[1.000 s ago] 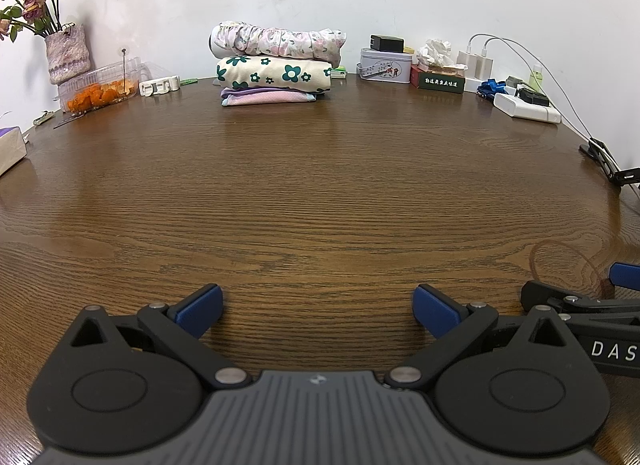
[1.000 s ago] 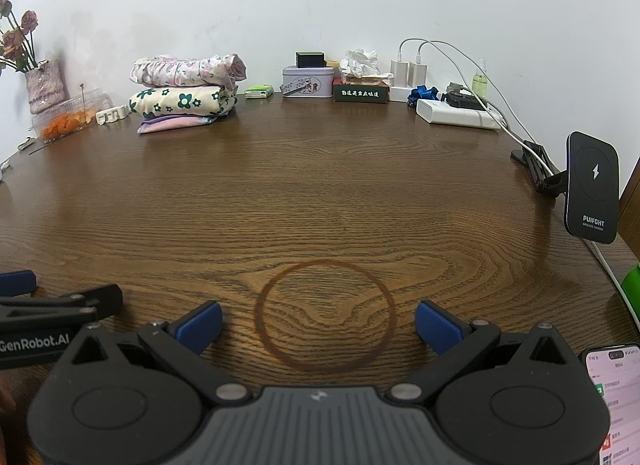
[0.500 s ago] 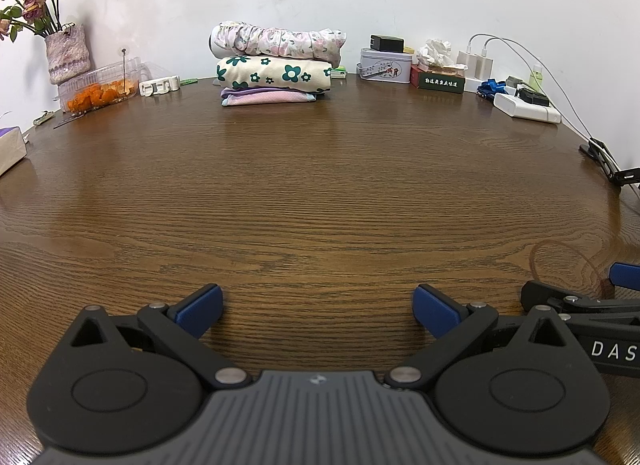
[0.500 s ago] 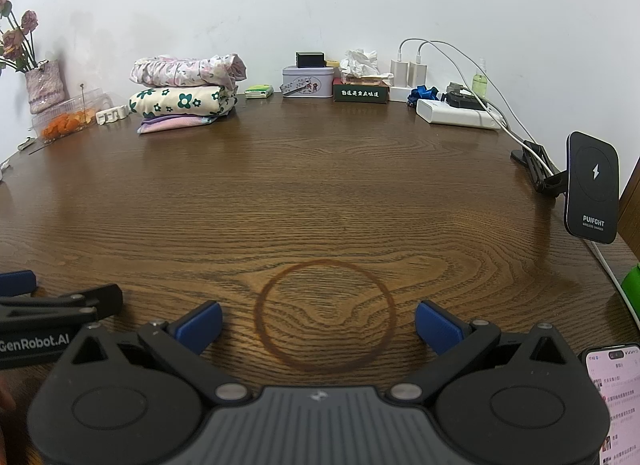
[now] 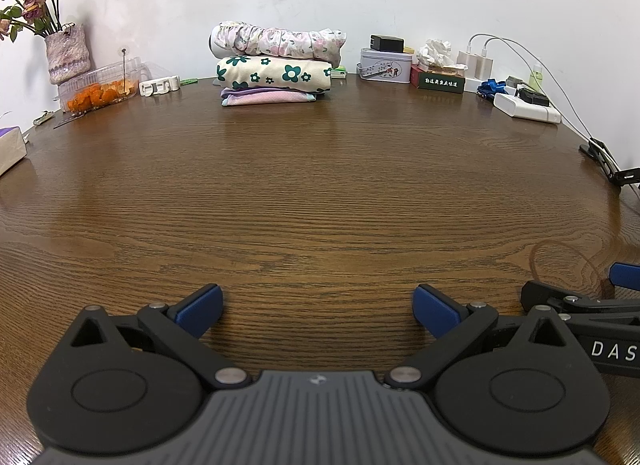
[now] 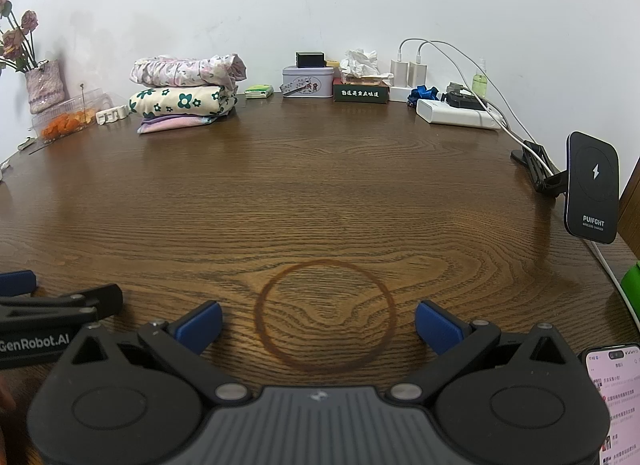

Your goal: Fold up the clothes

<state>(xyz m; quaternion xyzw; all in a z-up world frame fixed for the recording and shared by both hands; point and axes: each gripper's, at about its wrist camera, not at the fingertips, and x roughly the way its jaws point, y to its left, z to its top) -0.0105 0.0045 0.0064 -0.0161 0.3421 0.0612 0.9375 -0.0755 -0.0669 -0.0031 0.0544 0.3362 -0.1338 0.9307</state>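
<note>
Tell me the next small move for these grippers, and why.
Probably reach both forward toward the stack of folded clothes at the table's far edge. The left gripper and right gripper are open and empty, with no garment lying in front of them.

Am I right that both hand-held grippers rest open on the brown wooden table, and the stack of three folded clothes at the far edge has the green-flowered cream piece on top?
Not quite. In the left wrist view the green-flowered cream piece is in the middle of the stack; the pink floral piece lies on top, and a pink and lilac one at the bottom. The rest holds: the left hand-held gripper and right hand-held gripper are open on the brown wooden table.
</note>
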